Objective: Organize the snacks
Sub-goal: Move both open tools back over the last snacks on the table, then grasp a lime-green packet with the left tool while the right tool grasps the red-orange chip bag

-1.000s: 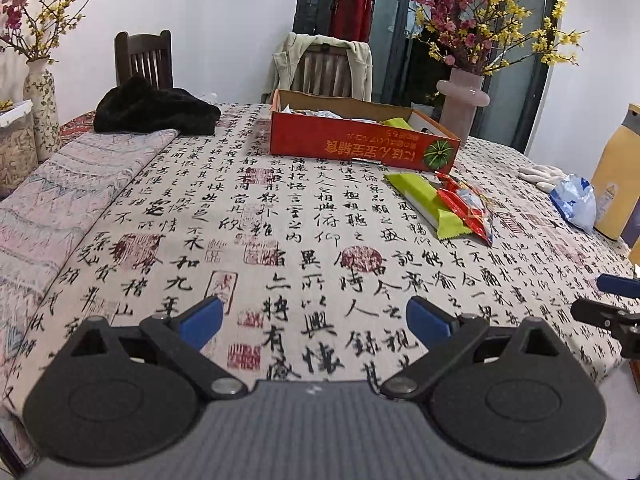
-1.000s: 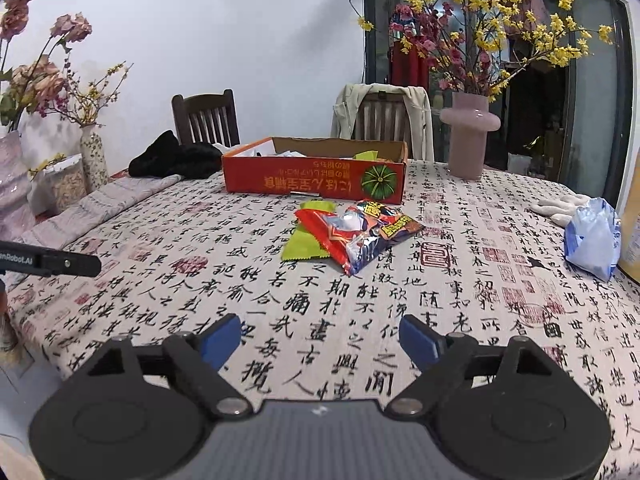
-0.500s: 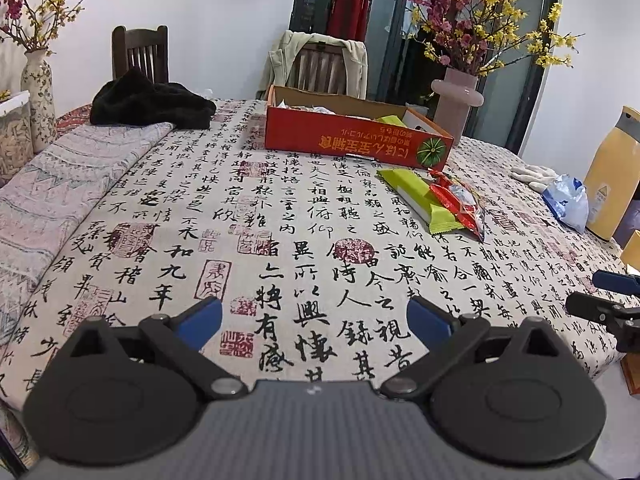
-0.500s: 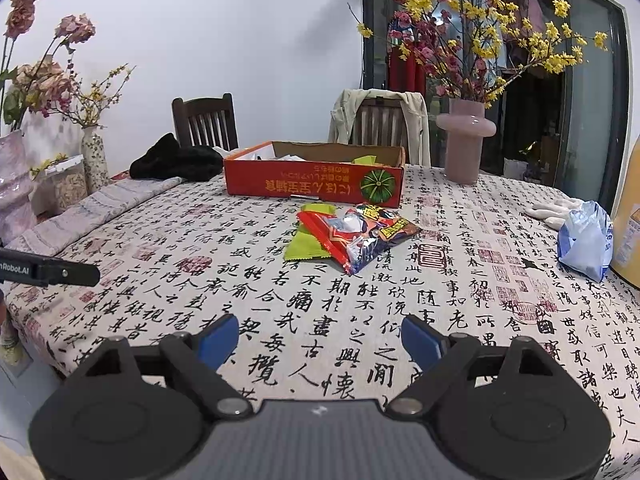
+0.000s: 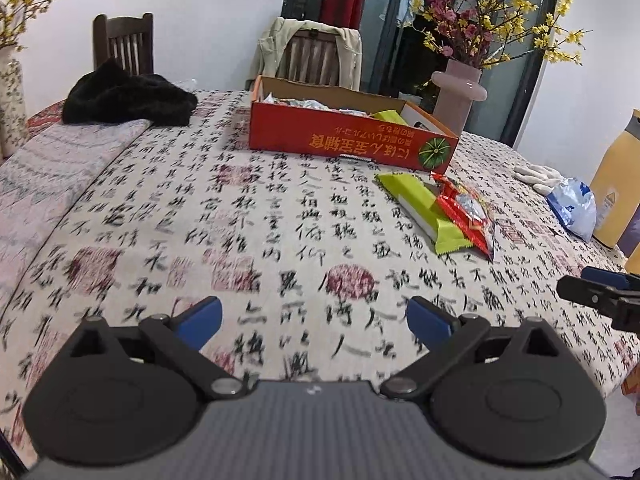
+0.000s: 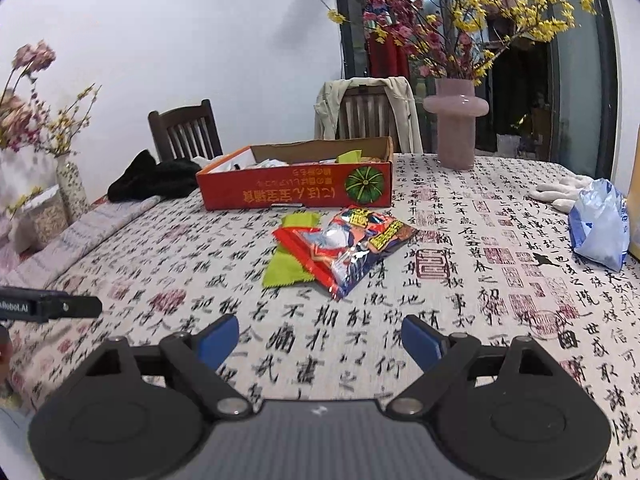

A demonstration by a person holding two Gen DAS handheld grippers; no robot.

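Note:
A red cardboard box (image 5: 344, 142) with snacks inside stands at the far middle of the table; it also shows in the right wrist view (image 6: 296, 190). In front of it lie a green snack packet (image 5: 424, 210) (image 6: 290, 258) and a red snack bag (image 5: 466, 214) (image 6: 348, 248) that overlaps it. My left gripper (image 5: 316, 320) is open and empty over the cloth, well short of the snacks. My right gripper (image 6: 320, 340) is open and empty, just short of the red bag. Its tip (image 5: 600, 292) shows at the left wrist view's right edge.
A pink vase (image 6: 456, 124) with flowers stands behind the box. A blue plastic bag (image 6: 598, 222) and white gloves (image 6: 564, 192) lie at the right, next to a yellow container (image 5: 618, 184). A black garment (image 5: 128, 98) lies at far left. Chairs stand behind the table.
Both grippers have moved forward over the table toward the snacks and box. Both stay open and empty.

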